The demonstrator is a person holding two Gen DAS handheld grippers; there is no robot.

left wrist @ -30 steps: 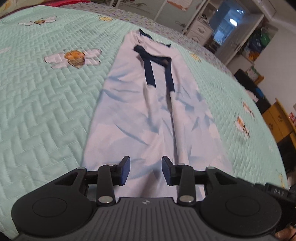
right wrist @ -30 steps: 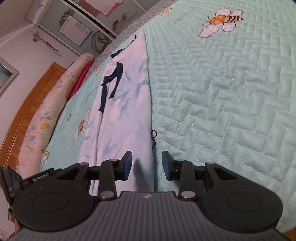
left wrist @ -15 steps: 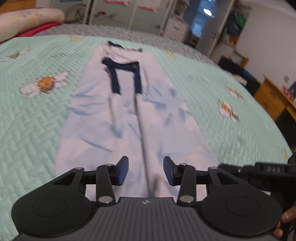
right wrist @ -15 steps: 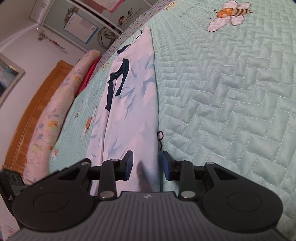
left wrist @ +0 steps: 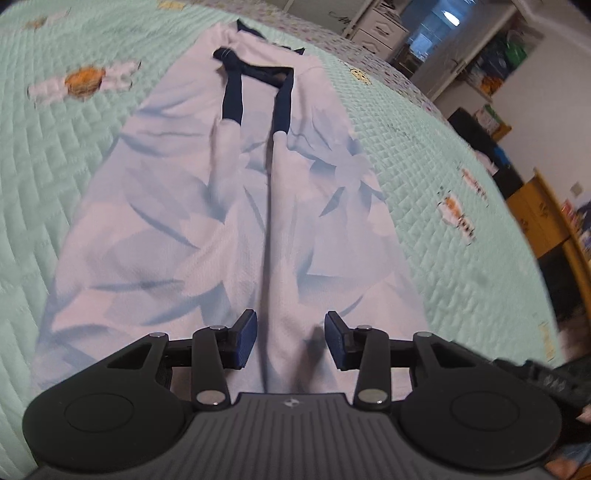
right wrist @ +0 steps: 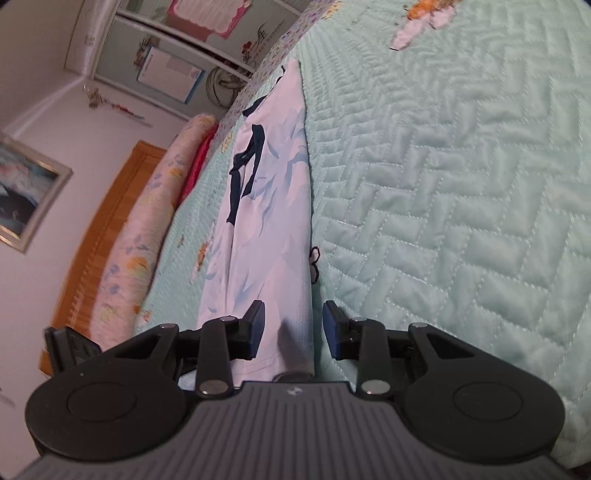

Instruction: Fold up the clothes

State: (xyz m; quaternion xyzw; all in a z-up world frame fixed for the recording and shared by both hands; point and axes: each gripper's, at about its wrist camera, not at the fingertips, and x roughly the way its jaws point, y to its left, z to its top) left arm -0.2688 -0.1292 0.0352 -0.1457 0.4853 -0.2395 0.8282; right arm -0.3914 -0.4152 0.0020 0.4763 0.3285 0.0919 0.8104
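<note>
You get dim, bluish indoor light; a bright ceiling lamp (left wrist: 447,15) glows far off. Both fisheye views bend and smear at the edges, with soft motion blur.

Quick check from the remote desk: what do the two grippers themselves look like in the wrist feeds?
They look identical. The left gripper and the right gripper each have a black ribbed body with a small pale logo, two round black discs at the sides, black linkage arms with silver pivot pins, and dark blue pads on the fingers. No cables or sleeves are visible.
</note>
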